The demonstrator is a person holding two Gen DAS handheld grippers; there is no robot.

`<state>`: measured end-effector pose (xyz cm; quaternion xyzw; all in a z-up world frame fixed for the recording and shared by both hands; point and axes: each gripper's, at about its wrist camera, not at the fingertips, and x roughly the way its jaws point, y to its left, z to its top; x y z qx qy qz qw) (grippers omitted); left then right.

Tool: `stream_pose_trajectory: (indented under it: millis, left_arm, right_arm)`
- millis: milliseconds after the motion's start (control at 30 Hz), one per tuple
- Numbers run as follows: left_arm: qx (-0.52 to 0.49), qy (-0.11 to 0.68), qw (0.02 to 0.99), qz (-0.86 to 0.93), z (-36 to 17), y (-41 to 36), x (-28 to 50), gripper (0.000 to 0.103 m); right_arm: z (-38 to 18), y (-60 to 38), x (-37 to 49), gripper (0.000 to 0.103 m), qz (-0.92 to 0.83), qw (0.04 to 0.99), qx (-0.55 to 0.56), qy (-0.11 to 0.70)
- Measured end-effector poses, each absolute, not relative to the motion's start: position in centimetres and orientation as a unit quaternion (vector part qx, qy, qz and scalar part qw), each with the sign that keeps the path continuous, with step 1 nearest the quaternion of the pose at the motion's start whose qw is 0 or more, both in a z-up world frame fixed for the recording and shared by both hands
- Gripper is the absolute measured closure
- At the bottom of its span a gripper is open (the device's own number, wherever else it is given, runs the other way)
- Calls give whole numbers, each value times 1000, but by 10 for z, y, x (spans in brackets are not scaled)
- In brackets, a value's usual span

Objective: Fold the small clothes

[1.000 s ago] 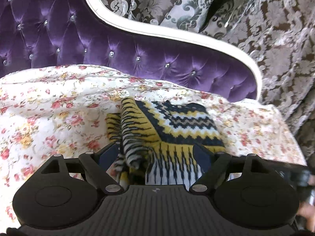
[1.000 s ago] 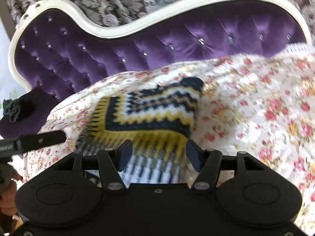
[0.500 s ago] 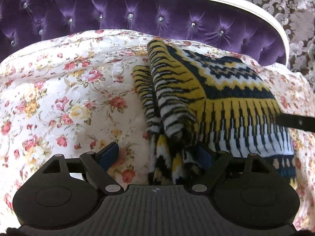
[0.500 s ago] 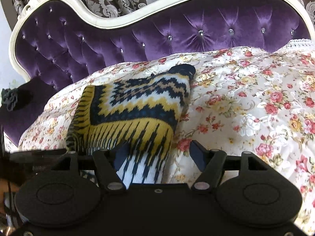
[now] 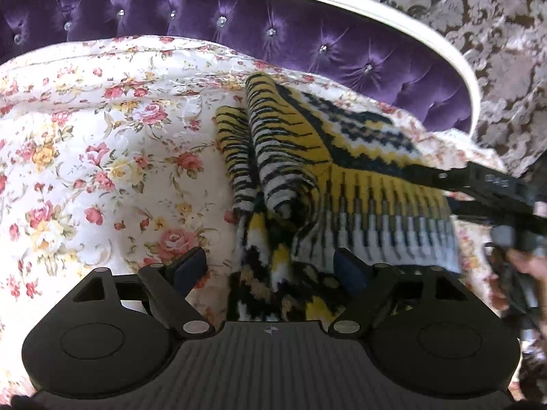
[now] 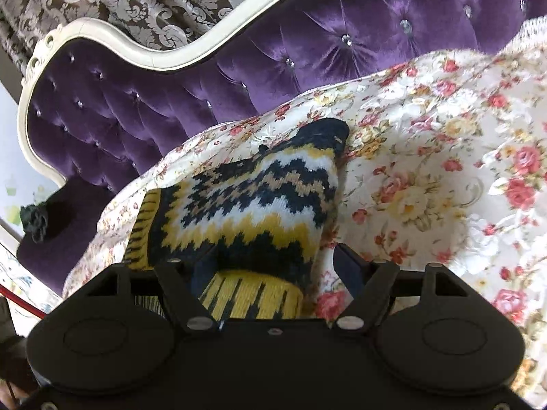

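1. Yellow, navy and white zigzag-knit garment (image 5: 342, 171): lies doubled over on the floral-print bedspread (image 5: 102, 157), near the headboard edge (fold apparently made).
2. Left gripper (image 5: 273, 270): released, jaws wide, knit between them.
3. Right gripper (image 6: 270, 266): jaws opening, straddling the knit's near corner.
4. Left: probably smoothing, perhaps another fold.

The left tongs (image 5: 270, 270) point down with both fingers spread wide. The right tongs (image 6: 270, 270) tilt down too, and their jaws are opening. A hand (image 5: 526, 273) holds the right tongs.
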<state>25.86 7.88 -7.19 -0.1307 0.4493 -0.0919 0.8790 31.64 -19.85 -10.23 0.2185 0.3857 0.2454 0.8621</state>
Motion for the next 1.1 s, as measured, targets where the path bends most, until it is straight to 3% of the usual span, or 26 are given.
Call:
stream_pose_trajectory:
  millis: [467,500,567,600,633,733,1100]
  left_arm:
    - [-197,458,854,-146,-80,72,262,24]
    - [-207,456,852,-150,-81,71,263,29]
    - [-227,462,843,-158,-85,70,266,56]
    - [-237,465,838,-158,-87,71,267,61]
    - [-245,468,834,-161,-88,71,267,66]
    - [-253,467,831,-168,-86,73,262,67]
    - [-264,486,801,-230,-62,60,169,67]
  right_arm:
    - [-117,-197,325,22,269,844,264,381]
    - [-118,-196,326,23,273,843,265,381]
    - [-117,-190,326,31,278,841,260,385]
    - [-116,-187,325,42,275,844,250,387]
    - [-114,-184,325,48,274,846,240,389]
    - [-105,-182,318,53,273,844,237,396]
    - [-90,-192,233,53,277,823,204,452]
